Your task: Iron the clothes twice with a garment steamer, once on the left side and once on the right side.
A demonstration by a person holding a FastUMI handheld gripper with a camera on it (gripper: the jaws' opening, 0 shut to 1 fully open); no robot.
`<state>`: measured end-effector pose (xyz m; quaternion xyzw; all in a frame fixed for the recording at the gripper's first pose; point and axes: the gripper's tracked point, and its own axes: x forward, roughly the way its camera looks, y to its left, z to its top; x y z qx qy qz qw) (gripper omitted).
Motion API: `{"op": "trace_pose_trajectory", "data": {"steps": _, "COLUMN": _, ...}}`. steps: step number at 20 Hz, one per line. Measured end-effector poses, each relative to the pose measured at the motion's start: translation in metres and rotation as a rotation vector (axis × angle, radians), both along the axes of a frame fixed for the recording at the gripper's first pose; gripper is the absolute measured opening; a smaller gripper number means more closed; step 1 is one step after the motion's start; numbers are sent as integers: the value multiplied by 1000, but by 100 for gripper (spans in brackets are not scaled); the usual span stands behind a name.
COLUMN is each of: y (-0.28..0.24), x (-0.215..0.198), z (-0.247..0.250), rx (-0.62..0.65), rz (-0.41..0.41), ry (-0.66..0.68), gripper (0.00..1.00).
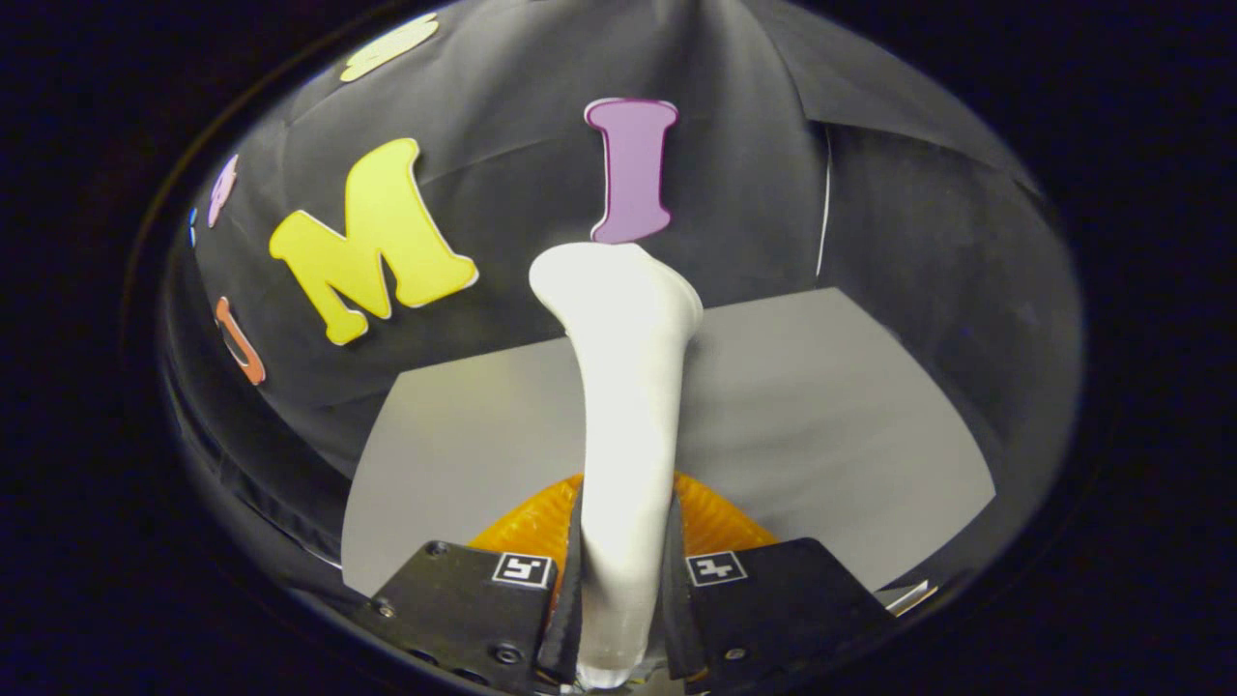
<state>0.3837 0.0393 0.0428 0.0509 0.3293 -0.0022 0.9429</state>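
In the gripper view, the gripper [618, 580] was clamped on the garment steamer [623, 387]: both fingers pressed against the sides of its white handle, which ran up between them. The steamer's long axis lay along the fingers, pointing straight ahead and away from the camera. Its wider head flared out at the far end, well beyond the fingertips, and seemed to face away and slightly to the right, though the front of the head could not be seen. An orange ribbed piece [715, 522] showed just behind the handle, close above the fingers; what it belonged to could not be told.

Beyond the steamer lay a flat grey surface [821, 416], with the booth's dark cloth wall [754, 174] rising behind it. No garment could be made out ahead of the steamer head. Judging by this, the pick-up of the steamer looked done, while both passes, left side and right side, appeared to remain.
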Motion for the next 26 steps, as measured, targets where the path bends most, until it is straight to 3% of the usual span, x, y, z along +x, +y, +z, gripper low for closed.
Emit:
{"op": "trace_pose_trajectory", "data": {"steps": 7, "y": 10, "x": -51, "z": 44, "rx": 93, "rz": -78, "ry": -186, "gripper": 36}}
{"op": "trace_pose_trajectory", "data": {"steps": 15, "y": 42, "x": -105, "z": 54, "rx": 173, "rz": -39, "ry": -277, "gripper": 35}}
{"op": "trace_pose_trajectory", "data": {"steps": 26, "y": 111, "x": -203, "z": 59, "rx": 131, "rz": -34, "ry": -387, "gripper": 35}}
